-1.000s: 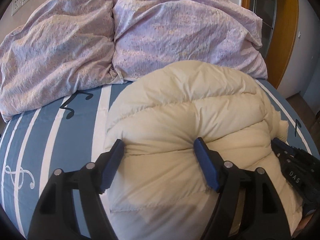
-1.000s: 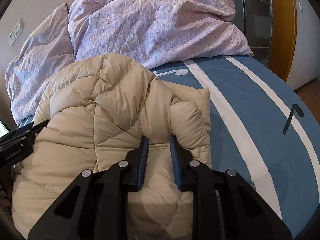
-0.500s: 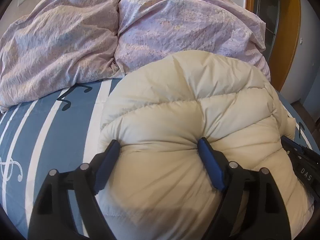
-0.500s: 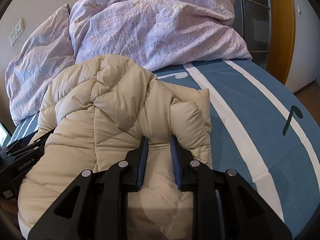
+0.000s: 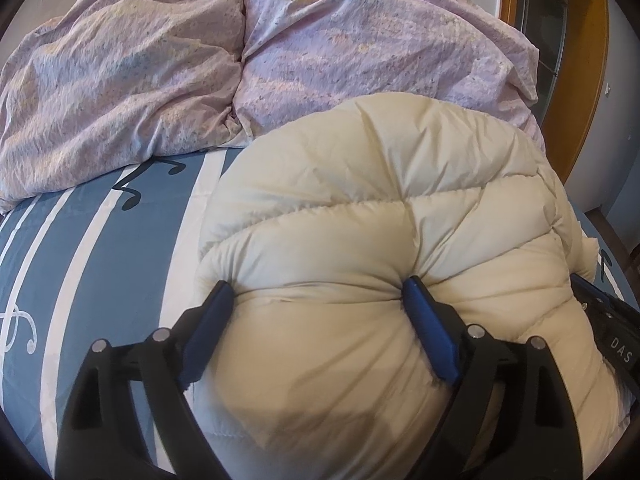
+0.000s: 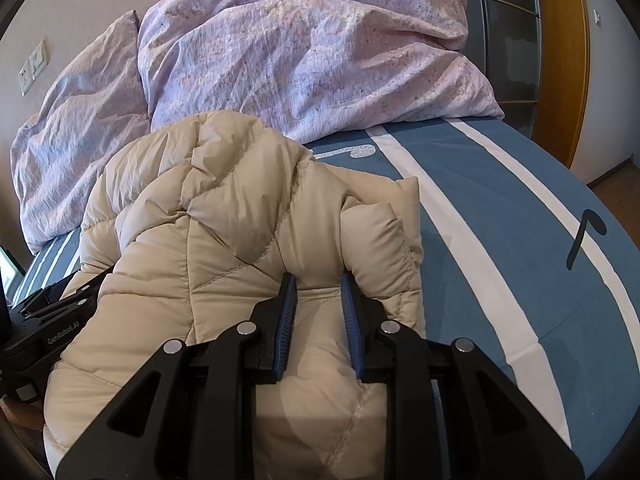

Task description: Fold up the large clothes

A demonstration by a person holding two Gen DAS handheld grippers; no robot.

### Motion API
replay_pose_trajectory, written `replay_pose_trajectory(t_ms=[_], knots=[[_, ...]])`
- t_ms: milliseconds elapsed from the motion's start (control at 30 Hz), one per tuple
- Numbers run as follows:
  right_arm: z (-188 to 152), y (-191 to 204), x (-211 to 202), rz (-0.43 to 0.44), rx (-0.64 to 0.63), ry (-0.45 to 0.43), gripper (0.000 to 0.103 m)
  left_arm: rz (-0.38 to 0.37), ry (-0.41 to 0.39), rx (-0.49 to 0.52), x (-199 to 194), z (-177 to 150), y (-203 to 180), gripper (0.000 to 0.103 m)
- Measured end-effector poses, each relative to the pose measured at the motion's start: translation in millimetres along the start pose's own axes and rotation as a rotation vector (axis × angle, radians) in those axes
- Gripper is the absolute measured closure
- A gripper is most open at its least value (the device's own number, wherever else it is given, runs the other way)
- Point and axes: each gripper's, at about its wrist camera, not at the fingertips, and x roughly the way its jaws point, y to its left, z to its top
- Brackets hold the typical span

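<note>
Left wrist view shows the cream down jacket (image 5: 360, 220) looming larger and higher than a second ago, its rounded top now covering more of the lilac pillows (image 5: 160, 72) behind. I read that as the bundle being carried forward over the bed (image 5: 100, 248) in both grippers, a fold in progress.

Closest in, the left gripper (image 5: 316, 300) has its jaws wide apart, yet a fat bulge of quilting fills the gap and dimples against both blue pads, so it is clamped on the jacket. In the right wrist view the right gripper (image 6: 318, 300) has its jaws nearly together, pinching a thinner ridge near the jacket's edge. Beyond lie the striped sheet, then the pillows.
</note>
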Motion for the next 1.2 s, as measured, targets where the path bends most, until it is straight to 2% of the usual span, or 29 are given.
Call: replay_pose_trajectory(t_ms=[1200], knots=[[-0.4,-1.1,0.3,0.004,0.002,-0.003,0.077,0.014,0.026,-0.006,4.4,1.8,2.4,0.011]])
